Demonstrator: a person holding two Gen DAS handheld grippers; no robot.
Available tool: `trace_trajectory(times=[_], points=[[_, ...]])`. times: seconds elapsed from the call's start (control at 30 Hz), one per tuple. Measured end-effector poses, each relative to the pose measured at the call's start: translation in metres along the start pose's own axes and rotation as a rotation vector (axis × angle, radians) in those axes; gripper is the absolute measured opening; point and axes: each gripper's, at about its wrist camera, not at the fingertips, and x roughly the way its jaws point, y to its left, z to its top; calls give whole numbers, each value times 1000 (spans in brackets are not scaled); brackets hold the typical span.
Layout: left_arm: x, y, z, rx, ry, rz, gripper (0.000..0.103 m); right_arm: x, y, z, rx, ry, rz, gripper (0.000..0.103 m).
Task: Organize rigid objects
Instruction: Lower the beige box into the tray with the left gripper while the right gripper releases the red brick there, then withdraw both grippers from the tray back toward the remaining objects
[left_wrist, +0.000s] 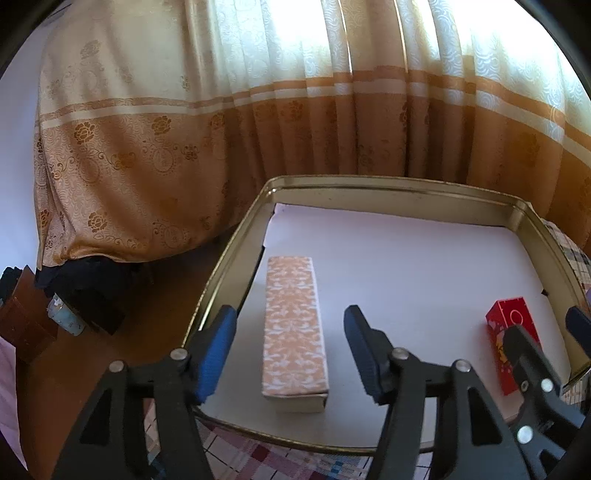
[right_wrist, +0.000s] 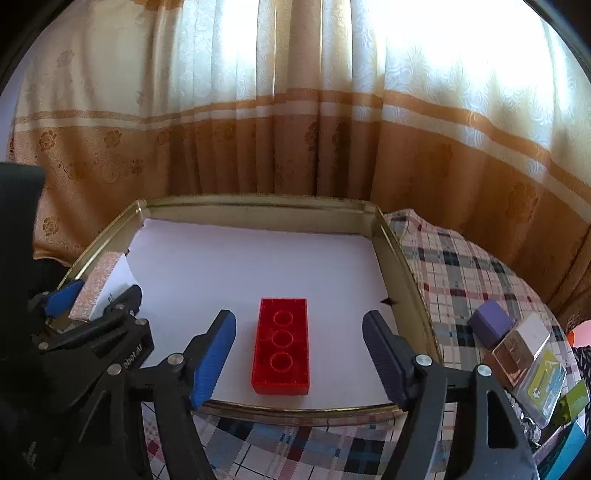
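Observation:
A gold metal tray (left_wrist: 236, 236) with a white liner holds two boxes. A long orange patterned box (left_wrist: 293, 328) lies near its left side, between the fingers of my open left gripper (left_wrist: 290, 350), untouched. A red box with three rings (right_wrist: 281, 345) lies near the tray's front, between the fingers of my open right gripper (right_wrist: 299, 354), untouched. The red box also shows in the left wrist view (left_wrist: 511, 343), partly behind the right gripper. The orange box (right_wrist: 98, 284) and the left gripper (right_wrist: 98, 295) show at the left of the right wrist view. The tray rim (right_wrist: 391, 243) shows there too.
The tray rests on a plaid cloth (right_wrist: 461, 266). To its right lie a purple block (right_wrist: 491, 323), a clear case (right_wrist: 517, 350), a packaged item (right_wrist: 543, 384) and a green piece (right_wrist: 574, 400). A patterned curtain (left_wrist: 258, 110) hangs behind. Dark furniture (left_wrist: 85, 295) stands at lower left.

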Motion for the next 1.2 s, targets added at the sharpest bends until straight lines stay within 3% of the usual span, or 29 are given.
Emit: trace_trajectory(times=[0.2, 0.87, 0.93, 1.0, 1.07, 1.2], points=[[-3, -1, -1, -1, -1, 7, 62, 0, -6, -2, 29, 16, -7, 82], [-13, -5, -9, -21, 19, 29, 63, -13, -15, -12, 41, 8, -14, 84], [-14, -4, -10, -26, 14, 26, 63, -20, -17, -13, 51, -30, -8, 84], [-15, -4, -10, -28, 9, 21, 63, -37, -19, -14, 62, -129, -9, 84], [-18, -5, -11, -30, -2, 10, 63, -52, -15, -17, 26, -224, -53, 84], [-28, -8, -15, -31, -37, -55, 66, -68, -11, -20, -13, -314, -144, 84]])
